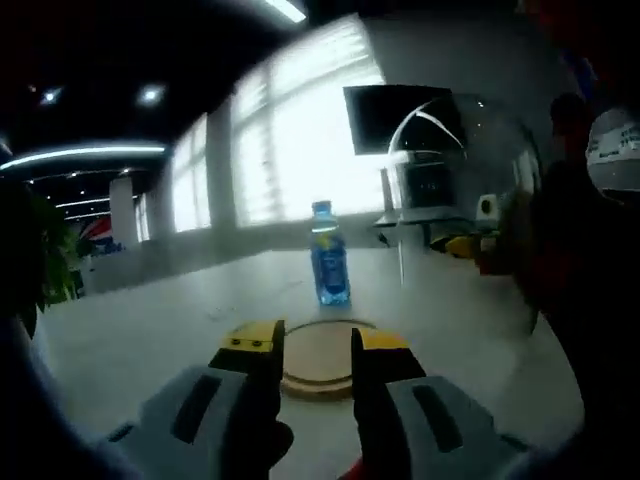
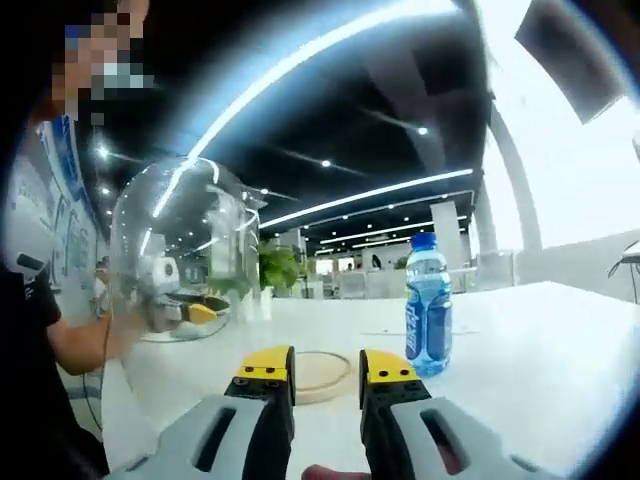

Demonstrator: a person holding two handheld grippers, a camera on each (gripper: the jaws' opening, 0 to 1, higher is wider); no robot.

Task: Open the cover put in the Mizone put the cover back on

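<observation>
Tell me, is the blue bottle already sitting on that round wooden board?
No, the blue bottle stands on the white table beside the round wooden board, not on it.

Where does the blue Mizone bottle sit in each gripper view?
Left gripper view: the Mizone bottle stands upright just above centre, beyond the round wooden base.
Right gripper view: the bottle stands right of centre, to the right of the base.
Shared landmark: the clear dome cover, lifted off the white table.
</observation>
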